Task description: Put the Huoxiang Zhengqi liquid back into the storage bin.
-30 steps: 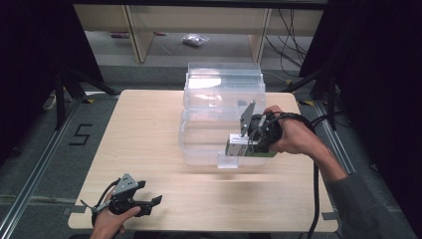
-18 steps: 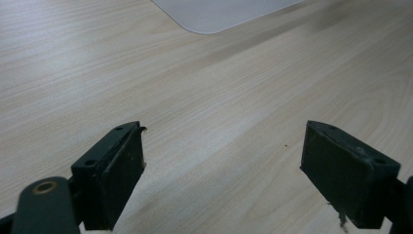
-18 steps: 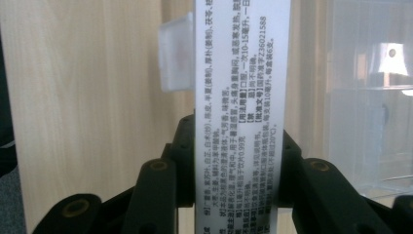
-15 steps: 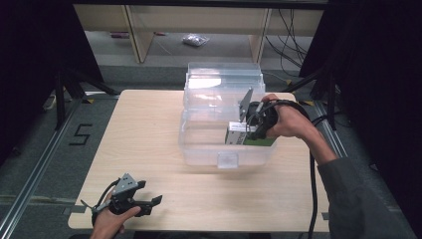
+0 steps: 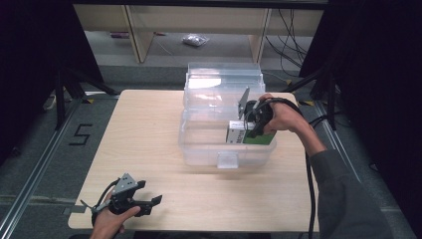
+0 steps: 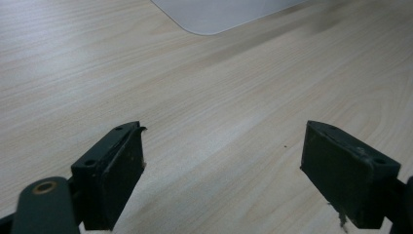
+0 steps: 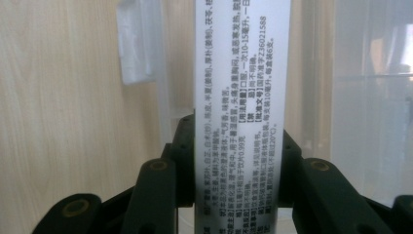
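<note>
My right gripper (image 5: 245, 130) clamps its fingers on the green-and-white box (image 5: 249, 135) inside the clear bin (image 5: 221, 89). At seven o'clock on the table (image 5: 149, 129), my left gripper (image 5: 144, 201) rests, fingers apart and empty.

We see a slim box (image 5: 245, 135), white and grey on one face with small printed text and green on another, clamped between the pads of our right claw (image 5: 247, 130). It juts straight out past the claw's tips, down inside the clear plastic bin (image 5: 199, 149), close to its near right wall.
</note>
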The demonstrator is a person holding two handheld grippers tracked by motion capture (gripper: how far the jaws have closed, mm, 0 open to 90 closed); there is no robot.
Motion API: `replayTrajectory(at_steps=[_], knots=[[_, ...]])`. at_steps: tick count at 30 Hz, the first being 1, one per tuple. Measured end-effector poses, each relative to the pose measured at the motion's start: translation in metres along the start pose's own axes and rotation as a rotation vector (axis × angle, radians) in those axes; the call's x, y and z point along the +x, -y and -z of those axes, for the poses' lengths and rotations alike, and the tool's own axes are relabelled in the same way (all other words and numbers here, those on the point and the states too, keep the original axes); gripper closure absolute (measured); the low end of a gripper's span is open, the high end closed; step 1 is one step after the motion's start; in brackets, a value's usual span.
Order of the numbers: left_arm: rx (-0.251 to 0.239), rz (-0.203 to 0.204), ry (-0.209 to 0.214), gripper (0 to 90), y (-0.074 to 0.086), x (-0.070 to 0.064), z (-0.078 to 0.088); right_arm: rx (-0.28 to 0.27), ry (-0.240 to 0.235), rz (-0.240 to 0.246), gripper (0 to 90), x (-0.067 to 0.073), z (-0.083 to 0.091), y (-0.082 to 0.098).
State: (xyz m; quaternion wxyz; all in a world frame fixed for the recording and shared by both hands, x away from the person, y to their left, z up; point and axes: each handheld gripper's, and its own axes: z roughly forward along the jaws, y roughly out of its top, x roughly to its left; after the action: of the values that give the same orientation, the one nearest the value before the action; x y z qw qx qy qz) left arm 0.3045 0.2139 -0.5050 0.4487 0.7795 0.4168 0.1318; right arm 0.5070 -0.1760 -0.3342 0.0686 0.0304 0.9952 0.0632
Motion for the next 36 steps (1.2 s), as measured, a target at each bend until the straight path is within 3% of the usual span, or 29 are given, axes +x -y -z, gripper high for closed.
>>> replayTrajectory(at_steps=[11, 14, 16, 17, 20, 21, 22, 23, 24, 25, 26, 27, 29, 30, 31, 32, 34, 35, 36], knots=[[-0.008, 0.011, -0.003, 15.0, 0.000, 0.000, 0.000, 0.027, -0.040, 0.032, 64.7, -0.014, -0.030, 0.002], [-0.008, 0.010, -0.002, 15.0, 0.000, 0.000, 0.000, 0.027, -0.047, 0.009, 64.7, -0.013, -0.035, 0.003], [-0.007, 0.009, -0.002, 15.0, 0.000, 0.000, 0.000, 0.027, -0.047, 0.033, 64.7, -0.015, -0.039, 0.004], [-0.005, 0.007, -0.002, 15.0, 0.000, 0.000, 0.000, 0.030, -0.053, 0.002, 64.7, -0.014, -0.041, 0.005], [-0.002, 0.003, -0.002, 15.0, 0.000, 0.000, 0.001, 0.028, -0.066, -0.019, 64.7, -0.013, -0.045, 0.007], [-0.001, 0.002, -0.001, 15.0, 0.000, 0.000, 0.001, 0.042, -0.067, -0.020, 64.7, -0.014, -0.045, 0.007], [-0.001, 0.002, -0.001, 15.0, 0.000, 0.000, 0.000, 0.030, -0.066, 0.009, 64.6, -0.015, -0.047, 0.007], [-0.002, 0.002, -0.001, 15.0, 0.000, 0.000, 0.000, 0.030, -0.082, -0.023, 64.6, -0.014, -0.048, 0.007], [-0.002, 0.002, -0.001, 15.0, 0.000, 0.000, 0.000, 0.030, -0.082, -0.023, 64.6, -0.014, -0.048, 0.007], [-0.002, 0.000, -0.001, 15.0, 0.000, 0.000, 0.001, 0.035, -0.069, 0.015, 64.6, -0.016, -0.053, 0.008], [-0.003, -0.003, 0.003, 15.0, 0.000, 0.000, 0.001, 0.040, -0.072, 0.017, 64.6, -0.017, -0.055, 0.008], [-0.005, 0.000, 0.005, 15.0, 0.000, 0.000, 0.001, 0.035, -0.084, -0.013, 64.5, -0.015, -0.057, 0.009], [-0.009, 0.004, 0.004, 15.0, 0.000, 0.000, 0.001, 0.039, -0.077, 0.015, 64.5, -0.017, -0.061, 0.011], [-0.011, 0.008, 0.004, 15.0, 0.000, 0.000, 0.001, 0.038, -0.097, -0.018, 64.4, -0.015, -0.063, 0.011], [-0.011, 0.007, 0.005, 15.0, 0.000, 0.000, 0.000, 0.040, -0.097, -0.018, 64.4, -0.015, -0.064, 0.012], [-0.010, 0.006, 0.001, 15.0, 0.000, 0.000, 0.000, 0.064, -0.084, -0.014, 64.3, -0.016, -0.065, 0.013], [-0.005, 0.000, 0.001, 15.0, 0.000, 0.000, 0.001, 0.044, -0.098, 0.030, 64.1, -0.019, -0.069, 0.014], [-0.004, -0.001, 0.002, 14.9, 0.000, 0.000, 0.001, 0.039, -0.113, -0.007, 64.0, -0.016, -0.071, 0.013], [-0.007, 0.001, 0.006, 14.9, 0.000, 0.000, 0.001, 0.039, -0.122, -0.004, 63.7, -0.016, -0.073, 0.014]])
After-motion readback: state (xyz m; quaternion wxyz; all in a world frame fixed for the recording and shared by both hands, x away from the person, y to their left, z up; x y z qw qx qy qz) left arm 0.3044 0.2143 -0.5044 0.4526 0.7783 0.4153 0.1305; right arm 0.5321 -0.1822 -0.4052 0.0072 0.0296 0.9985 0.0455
